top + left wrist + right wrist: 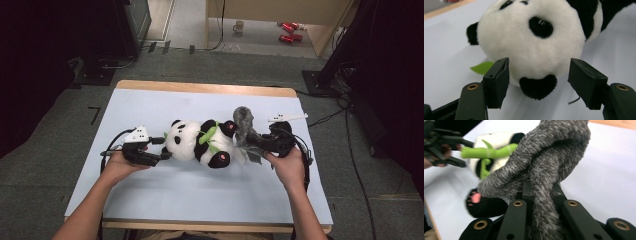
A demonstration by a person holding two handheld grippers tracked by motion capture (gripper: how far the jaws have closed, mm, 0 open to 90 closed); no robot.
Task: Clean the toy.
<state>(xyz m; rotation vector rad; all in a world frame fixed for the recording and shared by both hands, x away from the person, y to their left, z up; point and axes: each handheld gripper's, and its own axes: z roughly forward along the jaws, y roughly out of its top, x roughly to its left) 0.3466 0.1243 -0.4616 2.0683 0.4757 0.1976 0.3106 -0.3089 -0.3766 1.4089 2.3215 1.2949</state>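
A black-and-white plush panda (200, 142) with a green bamboo sprig lies on its back in the middle of the pale blue table mat (200, 200). My left gripper (162, 147) is at its head end, open. In the left gripper view the jaws of that gripper (539, 67) stand apart on either side of the panda's (531, 37) black ear, with no pad pressing. My right gripper (252, 140) is at the panda's feet, shut on a grey fuzzy cloth (244, 120). The cloth (556, 150) bunches up over the right gripper (540, 188), with the panda (496, 152) behind it.
The mat covers a wooden table whose edge (200, 87) runs along the far side. On the floor beyond stand a mug (239, 26) and red cans (287, 31). Dark equipment and cables flank the table on both sides.
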